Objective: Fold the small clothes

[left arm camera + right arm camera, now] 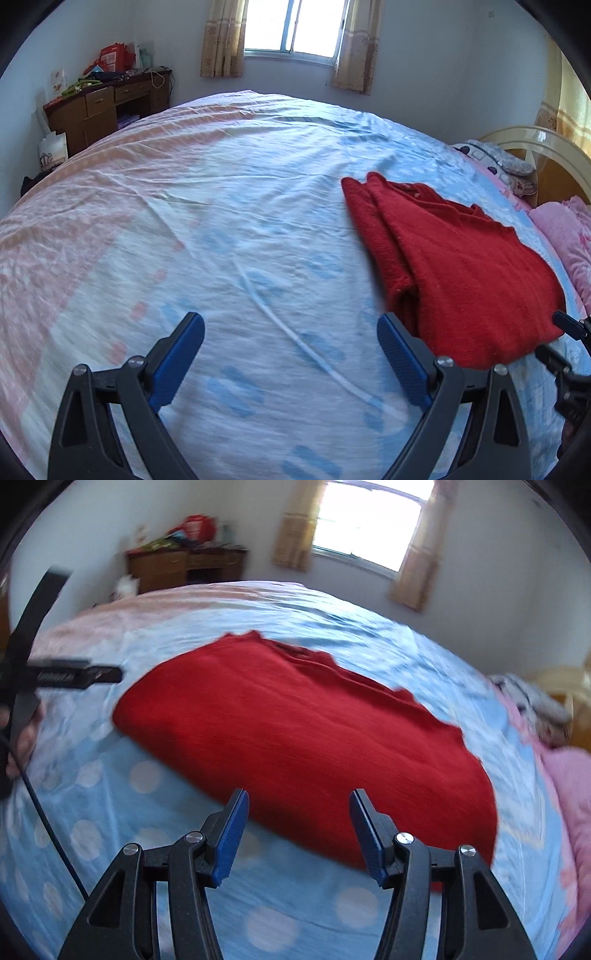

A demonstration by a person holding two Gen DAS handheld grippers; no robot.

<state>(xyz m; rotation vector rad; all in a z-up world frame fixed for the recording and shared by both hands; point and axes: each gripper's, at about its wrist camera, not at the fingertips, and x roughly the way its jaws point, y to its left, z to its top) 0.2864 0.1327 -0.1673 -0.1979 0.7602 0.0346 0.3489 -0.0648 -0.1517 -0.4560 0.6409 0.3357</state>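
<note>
A red sweater (306, 746) lies folded on the bed, a thick stack of knit layers with its folded edge toward the left gripper and its ragged ends pointing toward the window. It sits on the blue part of the bedsheet (229, 229), over toward the side where the pillows are.

The right gripper (299, 834) hovers just above the near edge of the sweater, its blue pads spread apart with nothing between them; the cloth is below, not pinched. The left gripper (291, 354) hangs over bare sheet just beside the sweater, its jaws gaping wide and empty, the right-hand pad close to the sweater's folded corner.

A pink pillow (569, 236) and a patterned grey one (495, 158) rest near the cream headboard (546, 147). Across the room a brown desk (107, 107) stands against the wall, piled with clutter and a red bag (116, 57). A window (295, 26) with beige curtains (223, 37) lets in bright daylight behind the bed.
</note>
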